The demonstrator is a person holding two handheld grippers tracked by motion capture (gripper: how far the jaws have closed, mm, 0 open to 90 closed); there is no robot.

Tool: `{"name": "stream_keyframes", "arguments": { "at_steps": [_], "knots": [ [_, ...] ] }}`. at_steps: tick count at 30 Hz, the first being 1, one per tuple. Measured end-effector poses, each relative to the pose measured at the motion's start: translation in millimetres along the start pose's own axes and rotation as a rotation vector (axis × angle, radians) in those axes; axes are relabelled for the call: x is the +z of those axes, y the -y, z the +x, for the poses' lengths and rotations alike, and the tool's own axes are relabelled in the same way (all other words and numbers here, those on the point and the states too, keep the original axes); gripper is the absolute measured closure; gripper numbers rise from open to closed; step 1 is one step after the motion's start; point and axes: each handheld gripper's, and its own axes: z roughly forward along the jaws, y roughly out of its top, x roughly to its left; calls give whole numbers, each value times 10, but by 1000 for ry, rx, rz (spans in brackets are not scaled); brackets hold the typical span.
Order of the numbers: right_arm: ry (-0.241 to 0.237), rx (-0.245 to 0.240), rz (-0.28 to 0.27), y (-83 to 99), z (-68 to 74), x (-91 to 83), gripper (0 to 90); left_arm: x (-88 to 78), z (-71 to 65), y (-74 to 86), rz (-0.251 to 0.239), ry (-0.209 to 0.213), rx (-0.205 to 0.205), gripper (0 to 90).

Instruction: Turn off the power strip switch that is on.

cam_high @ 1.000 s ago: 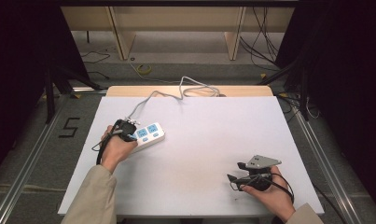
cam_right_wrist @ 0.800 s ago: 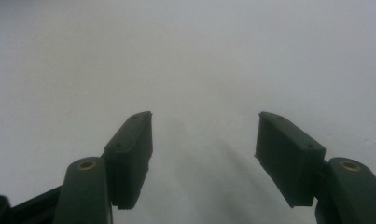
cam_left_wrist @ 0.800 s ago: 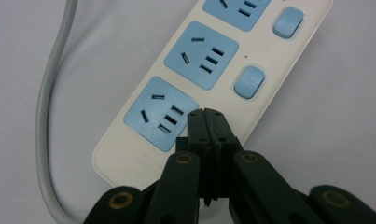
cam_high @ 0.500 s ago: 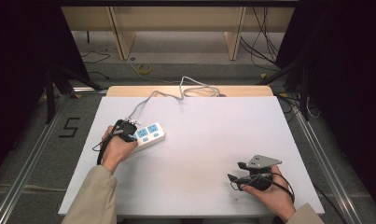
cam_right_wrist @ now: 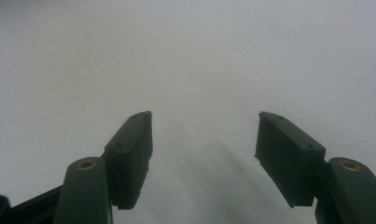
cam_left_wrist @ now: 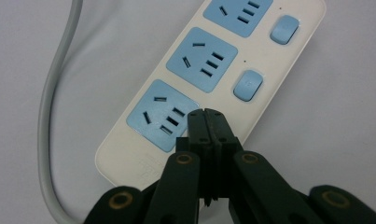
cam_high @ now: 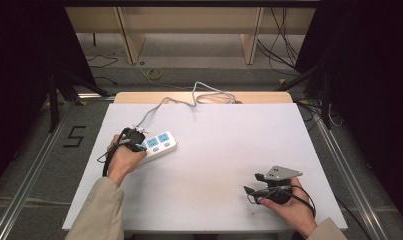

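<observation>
High view first: we see the big white table (cam_high: 214,165), then the white power strip (cam_high: 159,145) on its left side, with its grey cord (cam_high: 189,97) running to the far edge. Our left gripper (cam_left_wrist: 206,114) is squeezed shut, holding nothing, its tip just over the nearest blue socket (cam_left_wrist: 162,114). Our right gripper (cam_right_wrist: 204,140) rests wide open, well apart. We think we should push slowly and straight down. Small writing on the strip's end is too blurry to read.

Grey floor (cam_high: 39,150), wooden shelving (cam_high: 189,20) behind — dark curtains (cam_high: 369,60), loose cables (cam_high: 289,55)
</observation>
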Motion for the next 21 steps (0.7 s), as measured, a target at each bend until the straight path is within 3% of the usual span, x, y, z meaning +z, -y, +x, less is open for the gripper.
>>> {"name": "stream_keyframes", "arguments": {
  "at_steps": [12,21],
  "knots": [
    [0,0,0,1,-3,-5,372,-47,-21,0,-23,8,8,899],
    [0,0,-3,0,-6,-7,372,-128,-69,22,-73,7,15,898]
  ]
}}
